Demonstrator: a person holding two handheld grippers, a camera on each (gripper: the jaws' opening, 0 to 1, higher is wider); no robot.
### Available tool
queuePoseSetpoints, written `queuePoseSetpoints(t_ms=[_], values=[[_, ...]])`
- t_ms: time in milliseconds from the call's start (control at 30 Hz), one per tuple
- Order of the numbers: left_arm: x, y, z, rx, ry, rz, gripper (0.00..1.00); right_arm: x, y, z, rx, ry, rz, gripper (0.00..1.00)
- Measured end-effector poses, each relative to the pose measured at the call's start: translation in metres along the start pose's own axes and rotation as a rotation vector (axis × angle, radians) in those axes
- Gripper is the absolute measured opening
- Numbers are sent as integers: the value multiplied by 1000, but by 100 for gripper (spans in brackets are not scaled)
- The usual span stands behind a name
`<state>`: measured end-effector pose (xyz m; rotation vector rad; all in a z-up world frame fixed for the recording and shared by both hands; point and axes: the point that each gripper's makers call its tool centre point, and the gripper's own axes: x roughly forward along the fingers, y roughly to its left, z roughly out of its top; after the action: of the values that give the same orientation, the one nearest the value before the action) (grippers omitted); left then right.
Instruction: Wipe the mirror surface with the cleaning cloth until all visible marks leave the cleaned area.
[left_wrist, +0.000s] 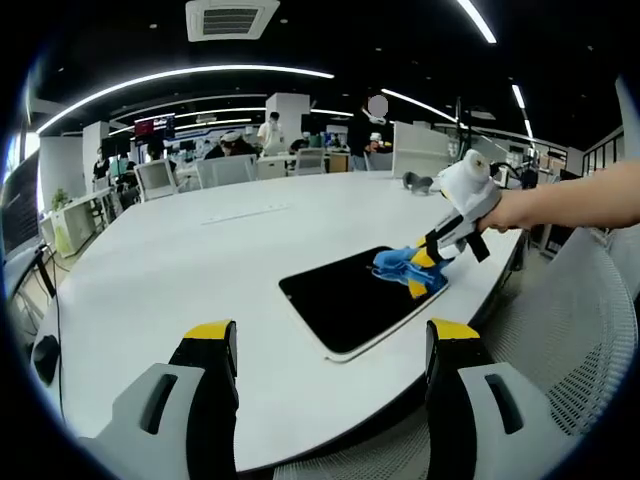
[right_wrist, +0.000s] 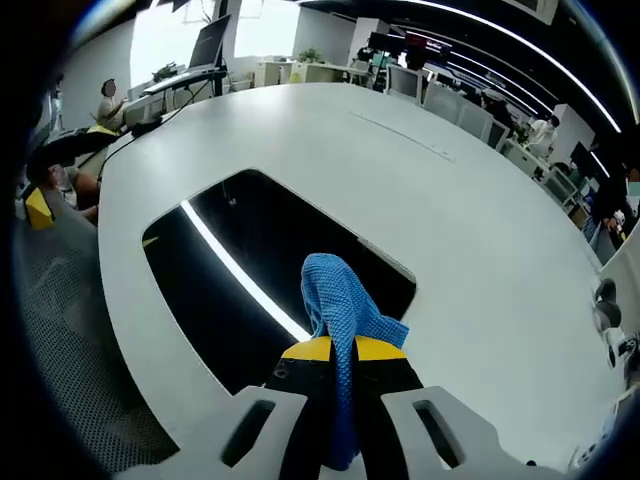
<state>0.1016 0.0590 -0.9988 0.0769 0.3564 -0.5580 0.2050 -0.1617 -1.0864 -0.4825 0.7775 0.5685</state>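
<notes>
With its jaws clenched on the blue cleaning cloth (right_wrist: 343, 312), my right claw (right_wrist: 343, 350) presses the cloth onto the dark mirror (right_wrist: 250, 260), which lies flat near the edge of the white bench (right_wrist: 480, 250). In the left gripper view, my left claw (left_wrist: 330, 335) hangs released, jaws wide apart, holding nothing, near the bench edge and well short of the mirror.
</notes>
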Motion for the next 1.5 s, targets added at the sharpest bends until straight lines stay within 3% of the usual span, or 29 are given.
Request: queuePoseSetpoints(t_ms=[633, 1500], values=[[1, 1, -3, 1, 8, 0, 75, 27, -30, 22, -82, 16, -41, 0], [2, 0, -2, 1, 1, -2, 75, 50, -65, 37, -85, 50, -99, 0]])
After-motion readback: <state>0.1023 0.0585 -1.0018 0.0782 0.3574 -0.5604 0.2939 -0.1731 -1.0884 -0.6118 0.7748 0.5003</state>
